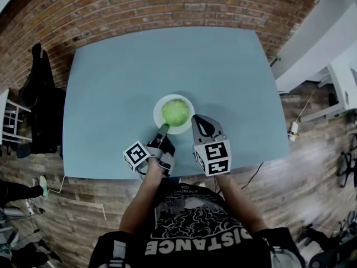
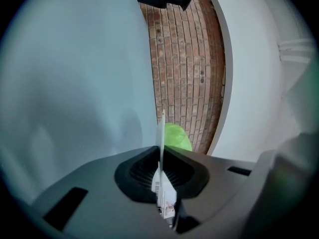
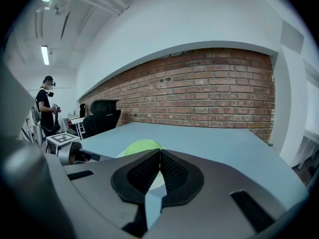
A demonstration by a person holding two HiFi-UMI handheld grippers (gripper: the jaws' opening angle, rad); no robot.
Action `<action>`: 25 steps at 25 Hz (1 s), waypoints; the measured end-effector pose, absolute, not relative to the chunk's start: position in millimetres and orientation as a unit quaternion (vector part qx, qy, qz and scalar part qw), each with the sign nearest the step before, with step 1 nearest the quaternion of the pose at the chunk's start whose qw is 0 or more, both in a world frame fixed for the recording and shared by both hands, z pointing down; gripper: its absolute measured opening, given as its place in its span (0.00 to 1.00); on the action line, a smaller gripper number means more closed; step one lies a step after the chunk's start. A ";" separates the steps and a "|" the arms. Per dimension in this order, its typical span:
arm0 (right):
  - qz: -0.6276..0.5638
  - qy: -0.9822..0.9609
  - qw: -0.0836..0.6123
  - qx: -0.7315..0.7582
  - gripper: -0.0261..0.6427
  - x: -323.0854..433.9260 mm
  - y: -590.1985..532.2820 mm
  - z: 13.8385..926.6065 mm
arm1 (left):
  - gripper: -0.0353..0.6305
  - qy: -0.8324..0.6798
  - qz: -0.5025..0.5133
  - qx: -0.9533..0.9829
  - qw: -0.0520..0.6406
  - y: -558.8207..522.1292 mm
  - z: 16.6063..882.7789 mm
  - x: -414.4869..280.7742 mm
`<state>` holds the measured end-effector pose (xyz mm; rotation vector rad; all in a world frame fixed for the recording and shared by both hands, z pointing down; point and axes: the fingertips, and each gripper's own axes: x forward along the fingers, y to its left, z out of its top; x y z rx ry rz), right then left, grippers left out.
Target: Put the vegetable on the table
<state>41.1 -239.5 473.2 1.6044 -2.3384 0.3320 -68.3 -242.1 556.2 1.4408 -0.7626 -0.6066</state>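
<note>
Grey plastic with black pads, the left hand-held gripper (image 1: 163,129) reaches forward from a bare forearm (image 1: 144,197) and is rolled onto its side, so in its own view the tabletop (image 2: 75,83) stands like a wall on the left. Its jaws are clamped on the near rim of a white plate (image 1: 158,108), whose edge shows as a thin white line between the pads (image 2: 162,128). The right hand-held gripper (image 1: 196,119) sits level just beside the plate's right side. Its jaws are pressed together with nothing between them (image 3: 160,153).

Both hand-held grippers are close to the tabletop's near edge (image 1: 122,82). The plate lies a little nearer than the middle, with wide bare blue-grey surface to its left, to its right and beyond it. A brick wall (image 3: 199,93) runs past the far edge. In the right gripper view, a black chair (image 3: 99,116) and a standing person (image 3: 47,106) are off to the left, well apart from the plate.

The vegetable (image 1: 175,111) rests in the middle of the plate. It is a round, pale green ball with a slightly mottled surface, and it fills most of the plate's inside. From each gripper view only its top shows above the jaws (image 2: 177,137) (image 3: 142,146).
</note>
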 end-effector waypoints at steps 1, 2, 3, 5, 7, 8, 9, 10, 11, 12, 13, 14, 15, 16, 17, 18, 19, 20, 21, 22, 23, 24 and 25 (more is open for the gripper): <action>0.117 -0.809 0.145 0.557 0.05 41.5 -239.6 475.9 | 0.08 -0.335 -0.262 0.633 0.647 -242.7 559.5 -68.3; 0.120 -0.808 0.147 0.558 0.05 41.9 -239.7 478.3 | 0.08 -0.336 -0.257 0.633 0.648 -242.9 562.5 -68.1; 0.121 -0.807 0.149 0.559 0.05 42.1 -240.1 480.0 | 0.08 -0.336 -0.252 0.633 0.650 -243.1 565.3 -67.9; 0.123 -0.805 0.152 0.560 0.05 41.5 -241.3 482.9 | 0.08 -0.338 -0.242 0.633 0.653 -243.3 570.3 -67.4; 0.124 -0.806 0.152 0.559 0.05 39.6 -242.8 485.0 | 0.08 -0.340 -0.231 0.633 0.656 -243.3 575.1 -66.8; 0.125 -0.805 0.152 0.559 0.05 38.5 -243.5 486.2 | 0.08 -0.341 -0.226 0.632 0.657 -243.3 577.4 -66.9; 0.126 -0.805 0.153 0.559 0.05 37.3 -244.1 487.4 | 0.08 -0.343 -0.222 0.633 0.658 -243.6 579.5 -67.3; 0.127 -0.805 0.153 0.559 0.05 36.0 -244.9 488.6 | 0.08 -0.343 -0.218 0.634 0.658 -244.2 581.4 -67.9; 0.128 -0.805 0.154 0.559 0.05 34.8 -245.8 490.0 | 0.08 -0.342 -0.215 0.636 0.658 -245.3 583.1 -68.7; 0.129 -0.804 0.155 0.559 0.05 33.6 -246.5 491.7 | 0.08 -0.341 -0.212 0.638 0.657 -246.6 584.9 -69.8; 0.131 -0.804 0.156 0.559 0.05 32.4 -247.0 493.5 | 0.08 -0.342 -0.208 0.638 0.657 -247.7 587.2 -71.0; 0.132 -0.803 0.157 0.559 0.05 31.5 -247.4 494.7 | 0.08 -0.344 -0.204 0.638 0.658 -248.5 589.7 -72.0; 0.134 -0.803 0.157 0.559 0.05 31.0 -247.9 495.4 | 0.08 -0.345 -0.200 0.637 0.660 -249.0 592.0 -72.8; 0.135 -0.803 0.158 0.559 0.05 30.9 -248.5 495.8 | 0.08 -0.347 -0.196 0.636 0.661 -249.2 594.0 -73.1; 0.135 -0.803 0.157 0.559 0.05 30.9 -249.3 495.7 | 0.08 -0.348 -0.192 0.635 0.662 -249.3 595.8 -73.2; 0.134 -0.802 0.157 0.560 0.05 31.1 -250.2 495.6 | 0.08 -0.349 -0.189 0.635 0.663 -249.5 597.5 -73.0; 0.134 -0.802 0.157 0.561 0.05 31.4 -250.9 496.1 | 0.08 -0.350 -0.185 0.635 0.664 -249.6 599.2 -72.8; 0.135 -0.801 0.158 0.561 0.05 31.7 -251.3 497.3 | 0.08 -0.351 -0.180 0.635 0.664 -249.5 600.8 -72.6; 0.136 -0.801 0.159 0.562 0.05 31.8 -251.7 498.6 | 0.08 -0.352 -0.175 0.635 0.665 -249.2 602.2 -72.4; 0.137 -0.800 0.159 0.562 0.05 31.7 -252.1 499.6 | 0.08 -0.353 -0.171 0.636 0.665 -249.0 603.6 -72.1; 0.138 -0.800 0.159 0.562 0.05 31.4 -252.6 500.3 | 0.08 -0.352 -0.168 0.637 0.665 -248.8 605.0 -71.7; 0.138 -0.800 0.158 0.562 0.05 31.0 -253.1 501.0 | 0.09 -0.353 -0.166 0.636 0.666 -248.5 606.4 -71.6; 0.139 -0.800 0.159 0.561 0.05 30.5 -253.6 501.6 | 0.09 -0.354 -0.163 0.635 0.667 -248.3 607.6 -71.9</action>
